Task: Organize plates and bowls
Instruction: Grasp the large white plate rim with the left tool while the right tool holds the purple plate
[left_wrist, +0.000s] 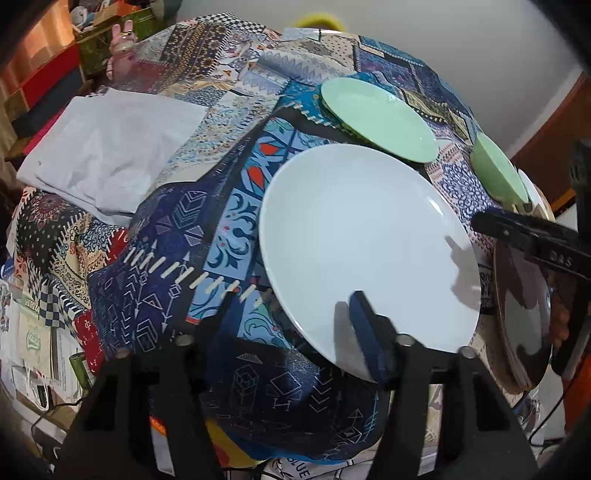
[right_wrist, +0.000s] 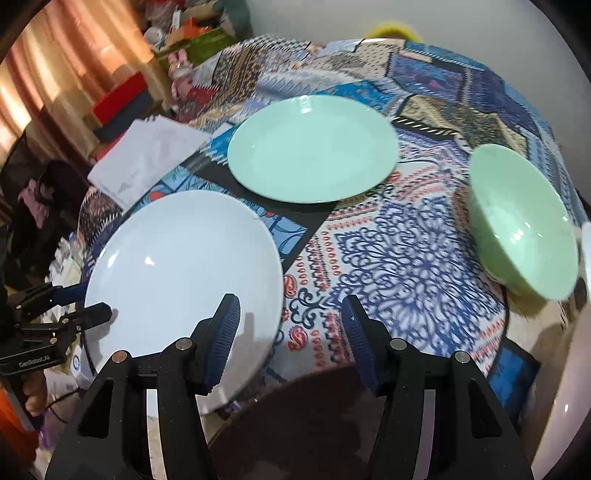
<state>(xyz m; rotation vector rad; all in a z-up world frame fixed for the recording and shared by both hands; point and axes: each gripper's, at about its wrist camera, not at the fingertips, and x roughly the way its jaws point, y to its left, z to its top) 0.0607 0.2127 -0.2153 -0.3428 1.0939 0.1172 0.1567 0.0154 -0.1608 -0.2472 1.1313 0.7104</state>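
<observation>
Patchwork cloth (right_wrist: 402, 258) in many colours covers the table we work at, with curtains and boxes behind it on the left.

Our left gripper (left_wrist: 295, 314) has its fingers on both sides of the near edge of the white plate (left_wrist: 365, 240). One blue finger lies on top of the edge. The other is under the plate, so we cannot tell if we are pinching it. The white plate looks tilted.

Our right gripper (right_wrist: 290, 317) is spread wide and holds nothing. It hangs over a dark round plate (right_wrist: 314, 424) close below it. The white plate is just to its left.

Past the white plate lies a green plate (right_wrist: 314, 147), flat on the cloth. Off to the right sits a green bowl (right_wrist: 524, 225), apart from both plates. A white folded paper (left_wrist: 110, 147) lies on the far left of the cloth.
</observation>
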